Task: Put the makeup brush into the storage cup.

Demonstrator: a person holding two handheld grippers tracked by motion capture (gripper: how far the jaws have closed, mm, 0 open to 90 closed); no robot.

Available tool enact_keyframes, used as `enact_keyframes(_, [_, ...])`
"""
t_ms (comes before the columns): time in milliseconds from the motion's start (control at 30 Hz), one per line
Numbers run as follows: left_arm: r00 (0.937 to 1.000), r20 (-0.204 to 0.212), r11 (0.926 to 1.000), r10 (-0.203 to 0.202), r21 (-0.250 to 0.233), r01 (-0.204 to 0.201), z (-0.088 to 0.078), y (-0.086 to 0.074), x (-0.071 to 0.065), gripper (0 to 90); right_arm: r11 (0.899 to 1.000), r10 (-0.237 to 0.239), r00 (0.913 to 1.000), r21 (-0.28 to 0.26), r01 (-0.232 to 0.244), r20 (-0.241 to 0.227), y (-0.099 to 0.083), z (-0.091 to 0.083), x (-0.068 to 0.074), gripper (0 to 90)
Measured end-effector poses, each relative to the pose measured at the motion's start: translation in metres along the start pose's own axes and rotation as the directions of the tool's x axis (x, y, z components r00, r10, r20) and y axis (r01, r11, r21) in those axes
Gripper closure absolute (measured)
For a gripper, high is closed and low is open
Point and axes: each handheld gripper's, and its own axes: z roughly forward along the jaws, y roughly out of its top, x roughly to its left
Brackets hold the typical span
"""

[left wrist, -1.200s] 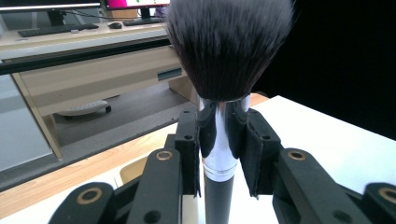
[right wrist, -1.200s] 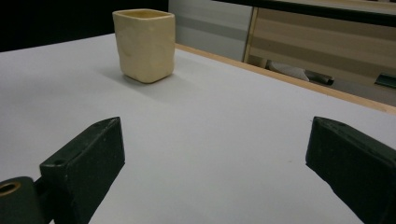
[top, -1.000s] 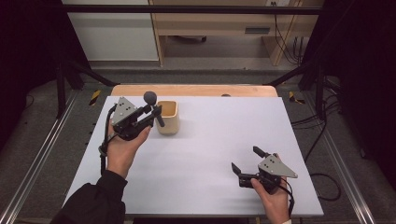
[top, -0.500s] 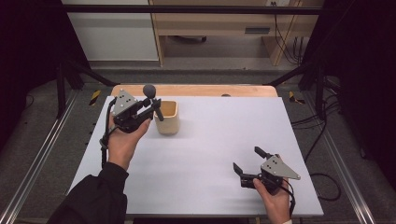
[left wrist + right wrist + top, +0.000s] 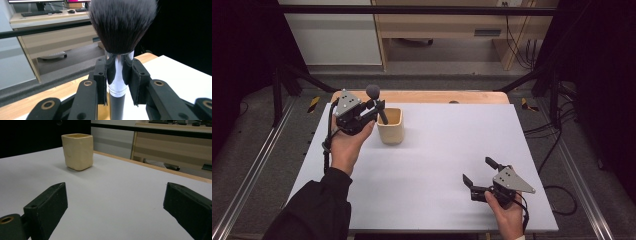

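Note:
A makeup brush (image 5: pixel 377 102) with a dark bristle head (image 5: pixel 122 22), a silver ferrule and a black handle is clamped upright in my left gripper (image 5: pixel 374 109), which is shut on the ferrule (image 5: pixel 118 75). It hangs over the left rim of a cream square cup (image 5: pixel 390 126), handle end pointing down toward the cup's opening. My right gripper (image 5: pixel 479 172) rests near the table's front right with its jaws wide open and nothing between them. From there the cup (image 5: pixel 78 151) stands far off on the white tabletop.
The white table surface (image 5: pixel 437 150) has a wooden strip along its far edge (image 5: pixel 422 96). Beyond it stand a wooden desk and a black frame bar (image 5: pixel 412 9). Dark floor and cables lie to the right (image 5: pixel 557 135).
My left gripper has risen and shifted slightly toward the far edge with the brush. The right gripper has stayed put.

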Motion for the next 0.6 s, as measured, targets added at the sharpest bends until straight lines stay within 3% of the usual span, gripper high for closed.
enact_keyframes(400, [0.9998,-0.017,0.9999,0.009,0.007,-0.009,0.0038,0.0031,0.0052,70.4,1.0,0.003,1.0,-0.018,-0.003,-0.002,0.0008,-0.0024,-0.0004,6.0])
enact_keyframes(600, [0.9995,-0.03,0.9999,-0.012,0.003,0.012,0.0071,0.0031,0.0106,70.4,1.0,0.008,1.0,-0.023,-0.008,-0.001,0.001,-0.0035,-0.0009,6.2])
